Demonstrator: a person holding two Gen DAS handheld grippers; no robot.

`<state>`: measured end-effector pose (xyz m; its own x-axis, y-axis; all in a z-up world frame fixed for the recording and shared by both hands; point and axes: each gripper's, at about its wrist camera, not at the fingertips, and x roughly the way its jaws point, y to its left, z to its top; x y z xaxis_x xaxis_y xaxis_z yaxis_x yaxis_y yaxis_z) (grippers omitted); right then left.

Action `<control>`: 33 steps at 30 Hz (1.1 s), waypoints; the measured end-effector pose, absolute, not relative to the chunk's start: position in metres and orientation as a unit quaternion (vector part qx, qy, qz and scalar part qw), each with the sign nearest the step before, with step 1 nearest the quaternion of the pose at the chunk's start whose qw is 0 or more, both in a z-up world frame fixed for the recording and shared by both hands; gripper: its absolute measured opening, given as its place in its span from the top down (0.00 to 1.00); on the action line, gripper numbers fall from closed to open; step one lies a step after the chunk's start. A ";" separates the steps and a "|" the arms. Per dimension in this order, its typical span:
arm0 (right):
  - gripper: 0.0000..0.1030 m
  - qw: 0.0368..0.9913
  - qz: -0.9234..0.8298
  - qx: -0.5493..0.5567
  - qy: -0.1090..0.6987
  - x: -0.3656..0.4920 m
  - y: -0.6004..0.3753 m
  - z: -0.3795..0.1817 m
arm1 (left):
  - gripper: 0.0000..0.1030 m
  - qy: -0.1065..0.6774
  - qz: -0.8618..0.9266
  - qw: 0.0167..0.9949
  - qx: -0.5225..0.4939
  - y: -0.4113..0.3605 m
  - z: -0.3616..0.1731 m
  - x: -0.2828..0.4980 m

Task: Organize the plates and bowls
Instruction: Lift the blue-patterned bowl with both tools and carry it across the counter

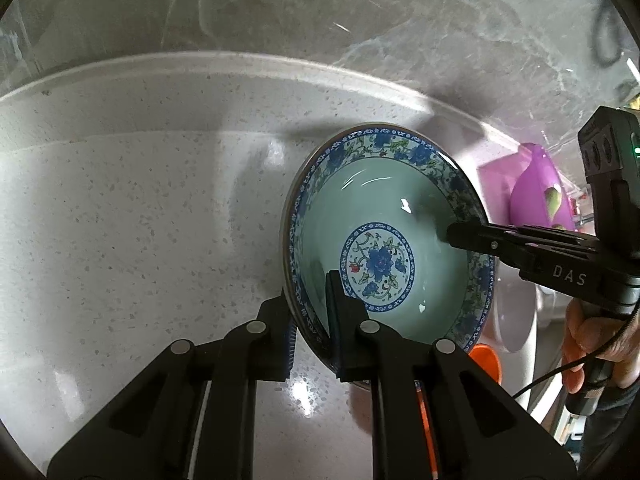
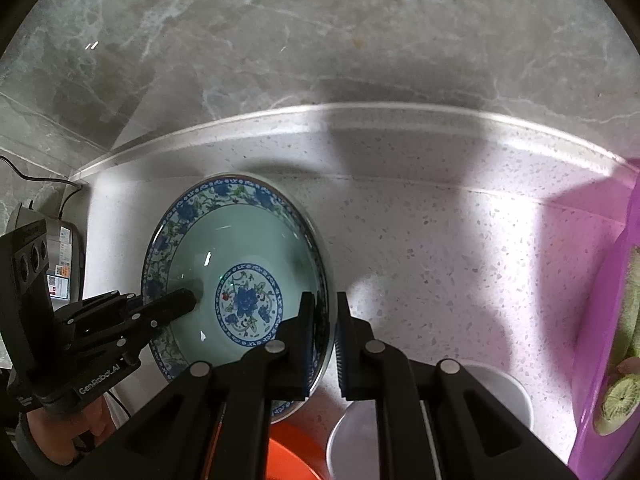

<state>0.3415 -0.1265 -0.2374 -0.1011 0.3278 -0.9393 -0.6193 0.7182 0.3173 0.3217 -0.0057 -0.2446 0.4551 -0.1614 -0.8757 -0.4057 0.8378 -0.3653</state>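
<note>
On the speckled desk (image 2: 460, 240), from left: the left hand-held gripper (image 1: 310, 320) was clamped on the near-left rim of the floral bowl (image 1: 384, 216), the right hand-held gripper (image 2: 322, 336) nipped tight on its opposite rim. The bowl seemed held above an orange dish (image 2: 292, 456); a white bowl (image 2: 500, 392) and purple tray (image 2: 612, 320) sat further right. Judged early: nothing stacked, floral bowl unplaced.

Bowl (image 1: 384, 240) on counter (image 1: 140, 220), wall (image 1: 280, 8) behind
</note>
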 end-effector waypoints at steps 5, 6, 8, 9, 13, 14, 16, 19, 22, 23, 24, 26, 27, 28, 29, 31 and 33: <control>0.89 0.667 0.369 -0.099 0.639 0.335 -0.137 -0.215 | 0.89 0.503 0.071 0.818 -0.270 -0.011 -0.217 0.304; 0.89 0.669 0.372 -0.097 0.636 0.332 -0.140 -0.209 | 0.89 0.498 0.070 0.822 -0.267 -0.014 -0.209 0.297; 0.89 0.673 0.378 -0.091 0.629 0.323 -0.150 -0.196 | 0.89 0.492 0.066 0.828 -0.263 -0.021 -0.197 0.285; 0.89 0.675 0.383 -0.088 0.624 0.316 -0.156 -0.188 | 0.89 0.489 0.065 0.830 -0.261 -0.026 -0.191 0.277; 0.89 0.684 0.397 -0.081 0.606 0.283 -0.186 -0.159 | 0.89 0.478 0.056 0.839 -0.253 -0.051 -0.172 0.241; 0.89 0.687 0.399 -0.081 0.602 0.274 -0.193 -0.154 | 0.89 0.476 0.052 0.841 -0.253 -0.058 -0.169 0.231; 0.89 0.691 0.401 -0.082 0.595 0.252 -0.212 -0.143 | 0.89 0.474 0.046 0.842 -0.255 -0.072 -0.166 0.210; 0.89 0.697 0.403 -0.080 0.588 0.217 -0.234 -0.133 | 0.89 0.477 0.036 0.839 -0.257 -0.097 -0.168 0.180; 0.89 0.694 0.400 -0.067 0.595 0.192 -0.261 -0.133 | 0.88 0.489 0.024 0.835 -0.251 -0.128 -0.178 0.150; 0.89 0.694 0.397 -0.064 0.597 0.184 -0.269 -0.135 | 0.88 0.493 0.021 0.834 -0.248 -0.138 -0.182 0.143; 0.89 0.693 0.394 -0.065 0.600 0.175 -0.276 -0.139 | 0.87 0.499 0.019 0.832 -0.244 -0.151 -0.187 0.132; 0.89 0.685 0.386 -0.064 0.614 0.159 -0.283 -0.153 | 0.87 0.514 0.014 0.822 -0.245 -0.165 -0.205 0.117; 0.89 0.682 0.383 -0.059 0.620 0.156 -0.286 -0.160 | 0.87 0.519 0.012 0.818 -0.248 -0.167 -0.211 0.113; 0.89 0.678 0.380 -0.057 0.627 0.150 -0.291 -0.167 | 0.87 0.527 0.009 0.811 -0.252 -0.171 -0.220 0.106; 0.89 0.673 0.375 -0.057 0.635 0.144 -0.296 -0.175 | 0.87 0.533 0.008 0.808 -0.252 -0.175 -0.227 0.101; 0.89 0.671 0.367 -0.058 0.641 0.135 -0.300 -0.186 | 0.87 0.540 0.007 0.805 -0.247 -0.183 -0.238 0.093; 0.89 0.672 0.364 -0.060 0.642 0.127 -0.305 -0.195 | 0.87 0.544 0.007 0.803 -0.243 -0.188 -0.247 0.087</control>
